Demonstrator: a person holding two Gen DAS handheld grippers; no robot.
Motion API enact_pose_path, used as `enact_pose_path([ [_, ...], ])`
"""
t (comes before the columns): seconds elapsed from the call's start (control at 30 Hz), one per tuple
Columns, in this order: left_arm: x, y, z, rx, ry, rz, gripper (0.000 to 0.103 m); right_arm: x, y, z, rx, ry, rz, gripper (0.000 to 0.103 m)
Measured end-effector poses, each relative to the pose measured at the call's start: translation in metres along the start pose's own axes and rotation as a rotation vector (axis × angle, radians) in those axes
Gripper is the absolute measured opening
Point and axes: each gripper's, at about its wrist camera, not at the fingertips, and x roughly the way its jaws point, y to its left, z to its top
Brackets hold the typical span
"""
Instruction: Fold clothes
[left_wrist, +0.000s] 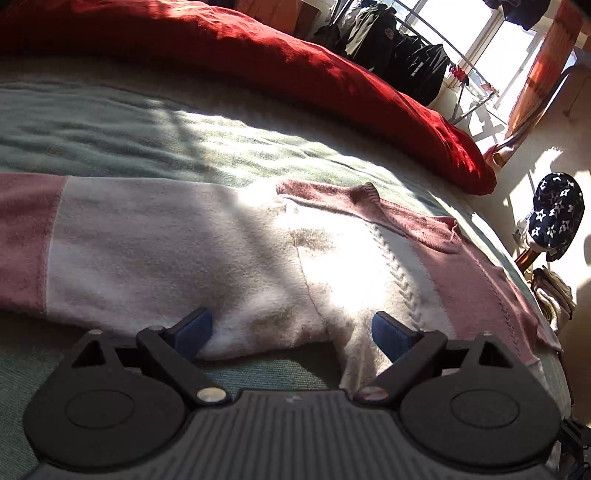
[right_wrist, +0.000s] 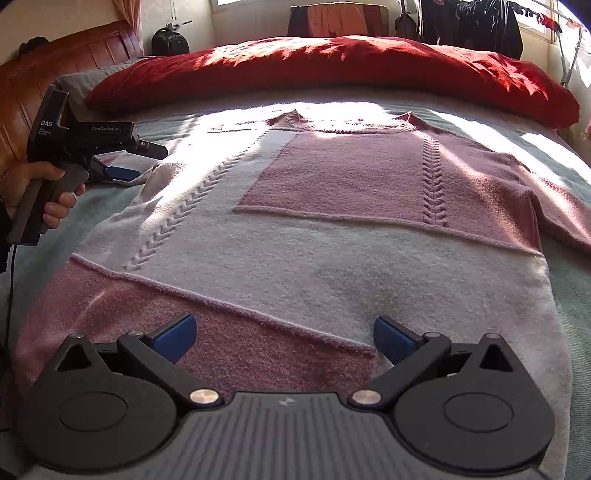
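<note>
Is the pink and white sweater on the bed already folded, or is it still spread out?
Spread out. The sweater lies flat on the bed, collar far, hem near, no fold visible.

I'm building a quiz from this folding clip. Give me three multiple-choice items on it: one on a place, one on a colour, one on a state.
1. Where does the sweater lie?
A. on the bed, in front of the red duvet
B. on the clothes rack
C. on the floor

2. What colours is the sweater?
A. blue and yellow
B. pink and white
C. black and green

3. How do the right gripper's jaws stand?
A. shut on a sleeve
B. shut on nothing
C. open over the hem

Answers:
1. A: the sweater is spread flat on the bed, with the red duvet beyond its collar.
2. B: pink blocks and white blocks show in both views.
3. C: the blue pads stand wide apart above the sweater's lower edge, with nothing between them.
</note>
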Motion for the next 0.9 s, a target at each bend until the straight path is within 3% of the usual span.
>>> enact_pose_path([
  [0.17, -0.017, -0.011, 0.016, 0.035, -0.020, 0.049, 0.093, 0.006, 0.004, -0.005, -0.045, -0.002, -0.020, 0.103],
  [0.33, 0.012, -0.038, 0.037, 0.147, -0.035, 0.062, 0.094, 0.009, 0.008, -0.007, -0.051, -0.008, -0.045, 0.103],
  [0.43, 0.037, -0.039, 0.028, 0.183, 0.032, 0.156, 0.093, 0.009, 0.008, -0.008, -0.055, -0.010, -0.046, 0.103],
  [0.53, 0.032, -0.034, 0.011, 0.265, 0.017, 0.200, 0.094, 0.008, 0.007, -0.010, -0.063, -0.020, -0.042, 0.103],
  [0.8, 0.008, -0.064, 0.015, 0.379, -0.026, 0.219, 0.094, 0.008, 0.008, -0.013, -0.072, -0.038, -0.041, 0.103],
  [0.9, 0.030, -0.073, 0.008, 0.385, 0.032, 0.209, 0.094, 0.008, 0.009, -0.013, -0.074, -0.040, -0.044, 0.103],
])
